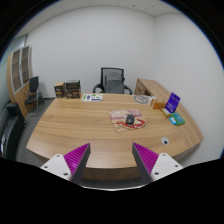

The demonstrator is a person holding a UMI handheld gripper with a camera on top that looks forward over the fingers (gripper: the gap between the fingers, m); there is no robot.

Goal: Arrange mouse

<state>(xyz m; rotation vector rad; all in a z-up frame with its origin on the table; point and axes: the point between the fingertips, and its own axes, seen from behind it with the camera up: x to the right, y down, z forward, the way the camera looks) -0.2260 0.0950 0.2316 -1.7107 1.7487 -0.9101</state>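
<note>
A small white object (165, 139), likely the mouse, lies on the wooden desk (80, 125) near its right front edge, just beyond my right finger. A red and pink flat item (126, 120) lies mid-desk, ahead of the fingers. My gripper (110, 150) hovers above the desk's near edge, open, with only bare desk between its magenta pads (155, 158).
A teal object (177, 120) and an upright purple box (173, 101) stand at the right. A cardboard box (142, 99) and white items (92, 97) lie at the far side. A black office chair (113, 80) stands behind the desk, shelving (20, 70) at the left.
</note>
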